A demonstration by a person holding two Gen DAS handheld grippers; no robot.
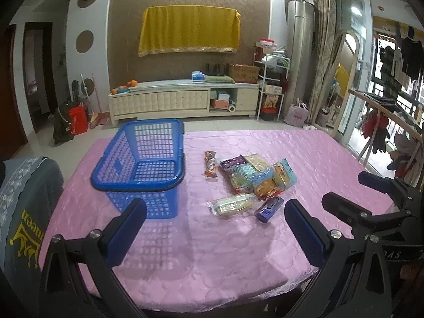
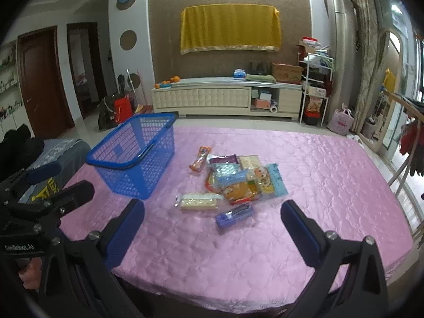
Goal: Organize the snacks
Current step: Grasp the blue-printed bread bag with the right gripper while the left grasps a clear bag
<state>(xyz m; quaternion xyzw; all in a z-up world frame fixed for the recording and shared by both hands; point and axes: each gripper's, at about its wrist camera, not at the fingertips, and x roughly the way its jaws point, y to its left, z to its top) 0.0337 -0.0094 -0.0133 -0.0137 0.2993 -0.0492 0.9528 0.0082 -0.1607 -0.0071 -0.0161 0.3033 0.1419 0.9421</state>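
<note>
A: Living-room clutter sits well behind, a low cabinet [image 2: 225,98] under a yellow cloth [image 2: 230,27] on the wall; up close, a pink quilted surface [image 2: 331,175] carries everything that matters.

B: What is biggest on it?

A: The blue basket [image 1: 143,164], standing upright on the left side with its handle folded down along the rim. It looks empty, and I judge it is set there as the place the snacks should go.

B: And the snacks?

A: A loose pile of packets [image 2: 243,179] lies in the middle, just right of the basket but not touching it. An orange packet [image 1: 210,163] lies apart on the basket side. Nearer the edge lie a pale wafer bar [image 2: 198,201] and a small blue pack [image 2: 233,215], probably the easiest to take first.

B: How are the tools held?

A: The left gripper [image 1: 214,222] hovers above the near edge, its fingers [image 1: 127,224] spread wide, holding and touching nothing. The right gripper [image 2: 212,224] does the same, fingers [image 2: 300,234] equally wide and empty, with the blue pack lying ahead between them. Nothing is in the basket yet, so I judge the sorting has not begun.
</note>
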